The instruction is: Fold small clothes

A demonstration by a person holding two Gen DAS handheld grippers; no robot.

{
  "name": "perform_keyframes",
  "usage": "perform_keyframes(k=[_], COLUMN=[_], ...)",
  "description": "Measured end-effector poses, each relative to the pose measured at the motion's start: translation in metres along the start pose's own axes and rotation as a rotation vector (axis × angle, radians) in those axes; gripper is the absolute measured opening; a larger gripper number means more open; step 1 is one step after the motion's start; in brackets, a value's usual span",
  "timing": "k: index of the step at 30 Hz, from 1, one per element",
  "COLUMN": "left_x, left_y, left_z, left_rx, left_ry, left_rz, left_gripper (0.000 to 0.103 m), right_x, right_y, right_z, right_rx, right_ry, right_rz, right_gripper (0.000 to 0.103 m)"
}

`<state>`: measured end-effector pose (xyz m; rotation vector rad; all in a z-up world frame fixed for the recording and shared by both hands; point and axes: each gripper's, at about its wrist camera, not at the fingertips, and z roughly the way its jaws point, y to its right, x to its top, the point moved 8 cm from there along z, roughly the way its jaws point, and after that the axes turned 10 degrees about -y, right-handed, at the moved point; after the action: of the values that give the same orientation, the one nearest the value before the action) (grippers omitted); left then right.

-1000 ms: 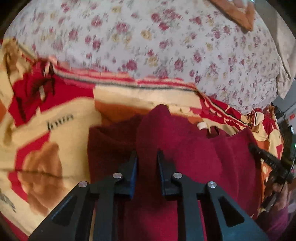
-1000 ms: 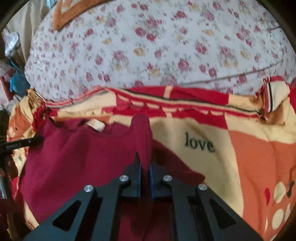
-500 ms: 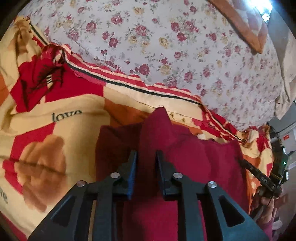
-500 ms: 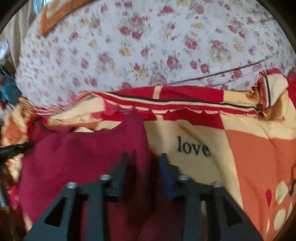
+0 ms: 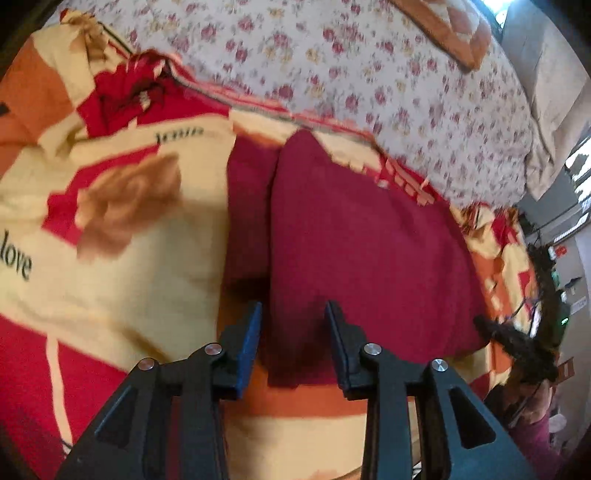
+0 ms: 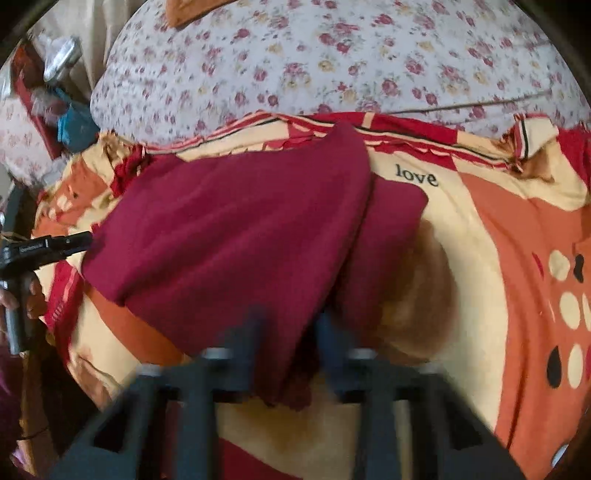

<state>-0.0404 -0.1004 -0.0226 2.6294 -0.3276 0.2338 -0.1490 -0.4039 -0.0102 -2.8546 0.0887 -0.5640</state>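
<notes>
A dark red garment (image 5: 369, 240) (image 6: 240, 229) lies folded on the red, orange and cream blanket (image 5: 147, 277) (image 6: 480, 277), with a narrower layer showing along one side. My left gripper (image 5: 293, 332) hovers over the garment's near edge. Its jaws are opening, the cloth lies between them, and the pads do not press it. My right gripper (image 6: 288, 332) is blurred. Its fingers stand apart over the other near corner, with cloth between them. Each view shows the other gripper at its edge: the right gripper (image 5: 517, 343) and the left gripper (image 6: 48, 247), the latter in a hand (image 6: 22, 295).
A white quilt with red flowers (image 5: 369, 74) (image 6: 332, 55) fills the bed behind the blanket. An orange patterned cushion (image 5: 454, 33) lies at the far corner. Clutter (image 6: 62, 92) sits beside the bed. Bare blanket lies on both sides of the garment.
Both grippers let go of the raised peaks of red cloth and drew back toward the near edge. The garment now lies flat and folded, its neck label hidden.
</notes>
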Motion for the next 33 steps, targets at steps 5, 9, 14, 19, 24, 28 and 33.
perform_keyframes(k=[5, 9, 14, 19, 24, 28, 33], left_x=[-0.014, -0.015, -0.013, -0.003, 0.01, 0.017, 0.021], left_y=[-0.008, -0.011, -0.003, 0.012, 0.021, 0.022, 0.019], left_z=[0.004, 0.007, -0.007, -0.016, -0.003, 0.007, 0.014], left_rx=[0.011, -0.004, 0.062, 0.136, 0.188, 0.24, 0.26], left_ry=[0.017, 0.015, 0.054, 0.116, 0.136, 0.153, 0.159], left_rz=[-0.019, -0.039, -0.015, 0.019, 0.012, 0.014, 0.011], left_gripper=[0.013, 0.013, 0.013, 0.013, 0.013, 0.013, 0.013], right_x=[-0.015, -0.036, -0.026, 0.004, 0.053, 0.089, 0.107], right_y=[0.008, 0.026, 0.029, 0.025, 0.011, 0.015, 0.048], right_z=[-0.028, -0.01, -0.029, -0.047, -0.024, 0.008, 0.041], right_rx=[-0.014, -0.012, -0.024, -0.057, -0.071, -0.08, -0.151], right_ry=[0.039, -0.028, 0.003, 0.076, 0.089, 0.058, 0.029], right_rz=[0.004, 0.056, 0.112, 0.111, 0.072, 0.092, 0.164], right_gripper=[0.006, 0.005, 0.033, 0.038, 0.039, 0.04, 0.04])
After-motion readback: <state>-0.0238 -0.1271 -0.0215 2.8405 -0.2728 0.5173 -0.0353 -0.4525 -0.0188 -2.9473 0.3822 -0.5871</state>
